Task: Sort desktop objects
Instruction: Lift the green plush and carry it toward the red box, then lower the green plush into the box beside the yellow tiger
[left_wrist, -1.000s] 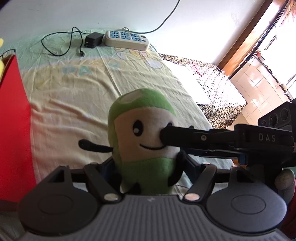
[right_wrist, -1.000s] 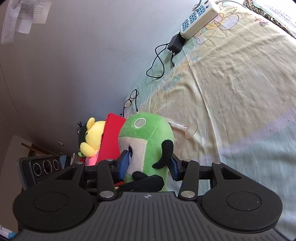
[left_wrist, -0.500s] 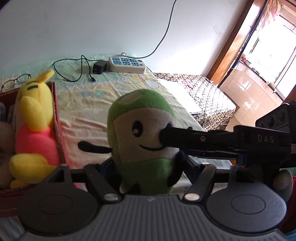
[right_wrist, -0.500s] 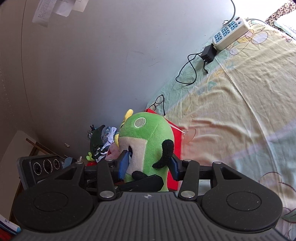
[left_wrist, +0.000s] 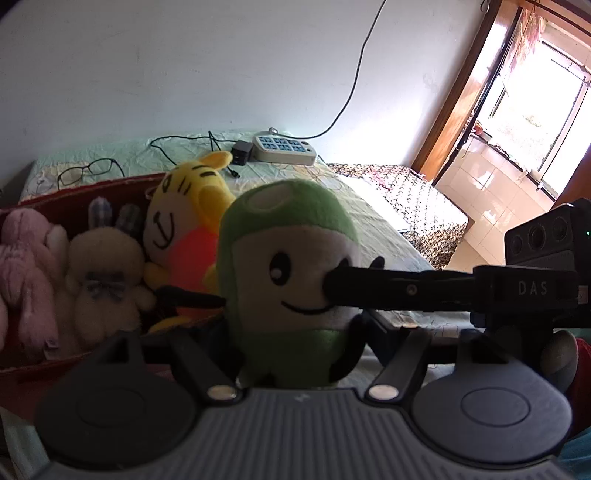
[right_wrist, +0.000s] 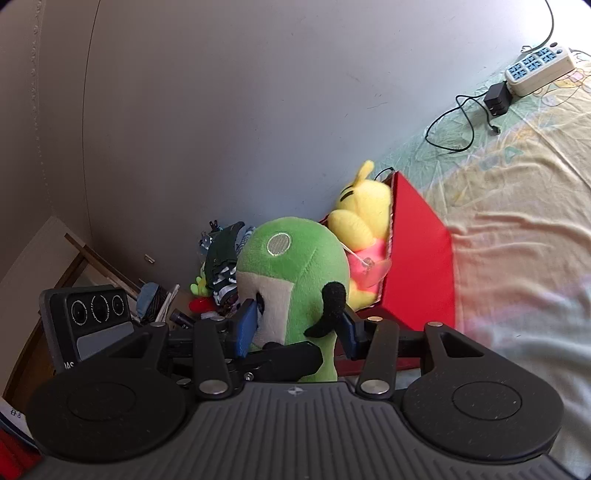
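A green and white plush toy (left_wrist: 288, 273) with a smiling face is held by both grippers at once. My left gripper (left_wrist: 291, 332) is shut on its lower body. My right gripper (right_wrist: 295, 325) is shut on its sides, blue pads (right_wrist: 246, 326) pressing in; its finger crosses the toy's face in the left wrist view (left_wrist: 399, 291). The toy (right_wrist: 295, 266) hangs above the near edge of a red box (right_wrist: 421, 251). The box (left_wrist: 74, 192) holds a yellow tiger plush (left_wrist: 184, 221), a beige bunny plush (left_wrist: 103, 273) and a pink plush (left_wrist: 26, 258).
The box stands on a bed with a pale patterned sheet (right_wrist: 517, 221). A white power strip (left_wrist: 284, 149), a black charger with cable (left_wrist: 242, 153) and glasses (left_wrist: 88, 171) lie near the wall. Clutter (right_wrist: 221, 269) sits beside the bed. A doorway (left_wrist: 517, 110) is at right.
Both grippers have carried the green plush up and toward the red box. The box's inside with its plush toys has come into the left wrist view.
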